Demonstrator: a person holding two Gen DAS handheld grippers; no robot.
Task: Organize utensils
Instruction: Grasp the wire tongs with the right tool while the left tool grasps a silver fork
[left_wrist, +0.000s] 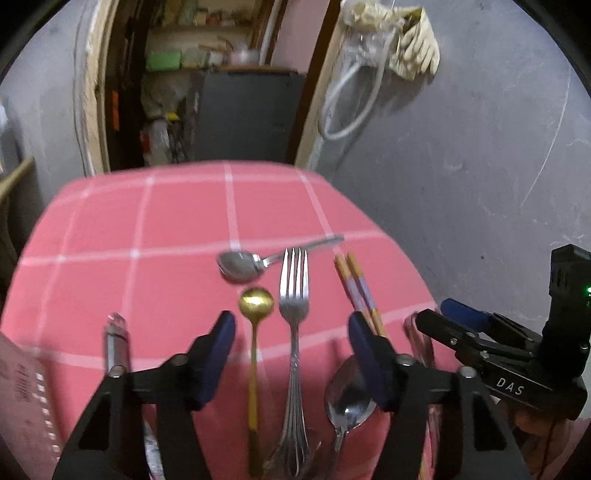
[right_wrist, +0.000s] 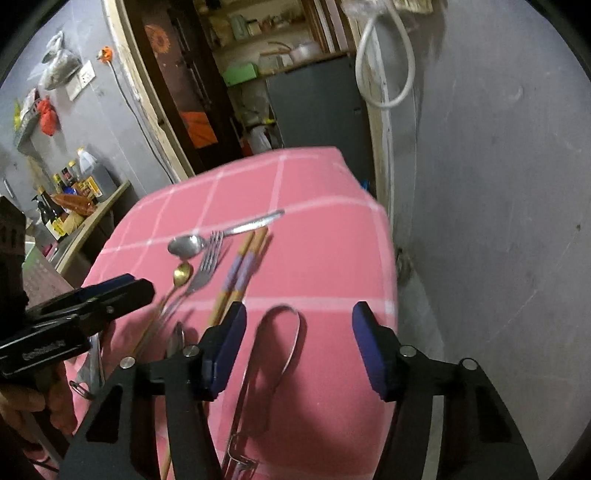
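Observation:
Utensils lie on a pink checked tablecloth (left_wrist: 147, 229). In the left wrist view, a gold spoon (left_wrist: 255, 325) and a silver fork (left_wrist: 293, 332) lie side by side between my fingers, with a silver spoon (left_wrist: 243, 264) lying crosswise beyond them. A pair of chopsticks (left_wrist: 356, 288) lies to the right, and another silver spoon (left_wrist: 347, 406) sits by the right finger. My left gripper (left_wrist: 291, 354) is open and empty above them. My right gripper (right_wrist: 299, 347) is open and empty above a metal wire utensil (right_wrist: 280, 347). The fork (right_wrist: 207, 266) and chopsticks (right_wrist: 240, 273) show left of it.
A clear-tipped metal tool (left_wrist: 116, 339) lies at the left of the cloth. The table's far edge (left_wrist: 207, 166) faces a doorway with shelves. A grey wall (right_wrist: 498, 221) runs along the right. A counter with bottles (right_wrist: 74, 192) stands at the left.

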